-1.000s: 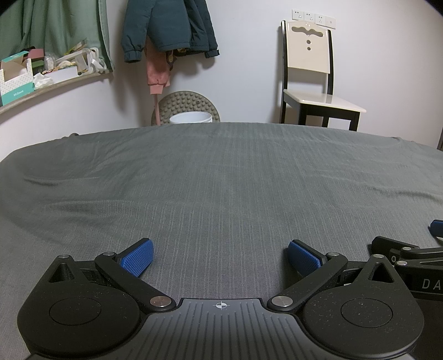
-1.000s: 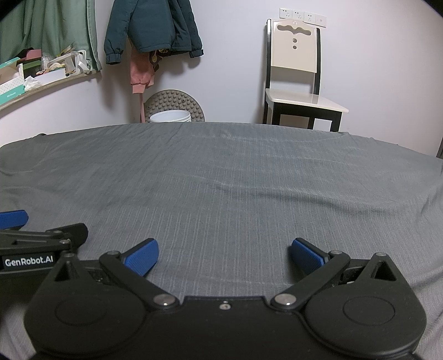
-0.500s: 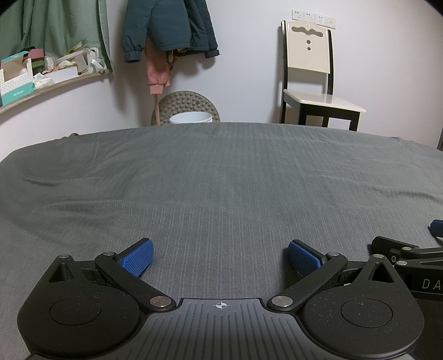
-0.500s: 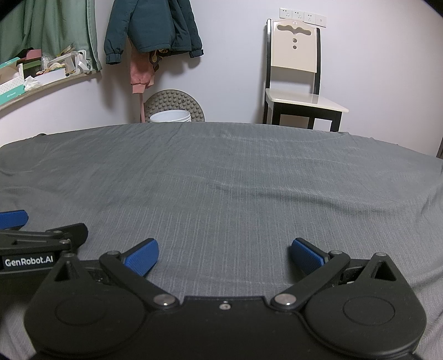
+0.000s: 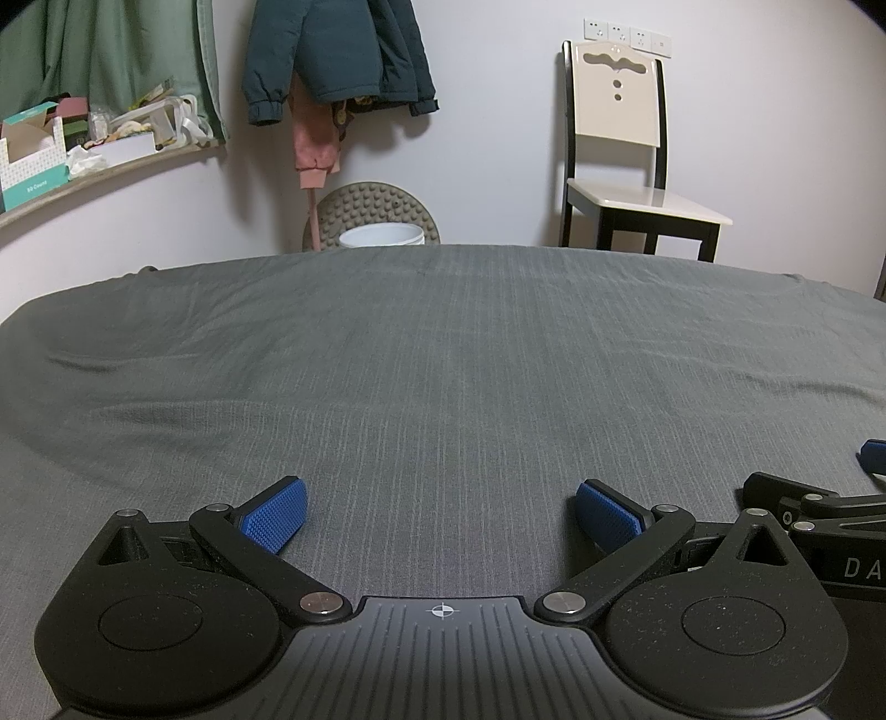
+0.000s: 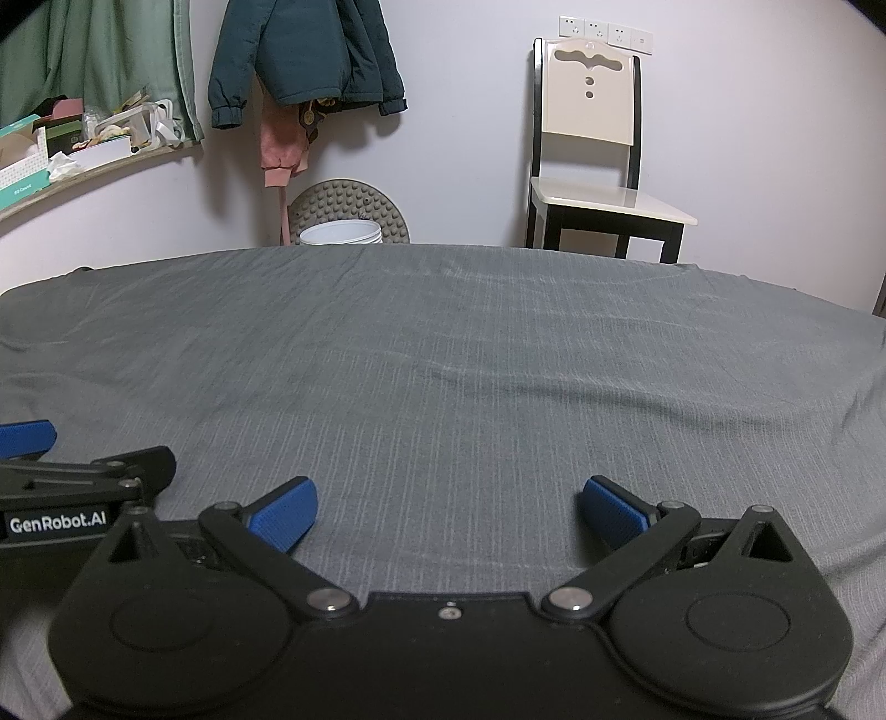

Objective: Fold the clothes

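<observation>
- Left gripper (image 5: 440,518): jaws spread wide, blue ribbed pads (image 5: 275,515) far apart, nothing held; it sits low over the grey bedsheet (image 5: 443,354).
- Right gripper (image 6: 448,515): jaws likewise spread wide, blue pads (image 6: 612,512) empty; it sits low over the same bedsheet, just beside the left gripper.
- Each tool shows in the other's view: the right gripper's black linkage at the right edge of the left wrist view, and the left gripper's body, marked "GenRobot.AI" (image 6: 58,520), at the left edge of the right wrist view.
- Grey bedsheet: ribbed fabric spread flat ahead of both grippers, with a few shallow wrinkles; no garment lies on the visible part of it.
- Clothes: the only garments in view hang on the wall beyond the far edge of the bedsheet, a dark teal jacket (image 5: 332,50) and a pink garment (image 5: 313,144) below it, well apart from both grippers.
- White bucket (image 5: 382,235): on the floor behind the bedsheet's far edge, in front of a round studded mat (image 5: 371,202) leaning against the wall.
- Chair (image 5: 620,138): cream seat and back with a black frame, right of the bucket, beyond the bedsheet.
- Shelf (image 5: 99,171): left of the jacket, carrying a tissue box (image 5: 30,160) and clutter, below a green curtain (image 5: 111,55).
</observation>
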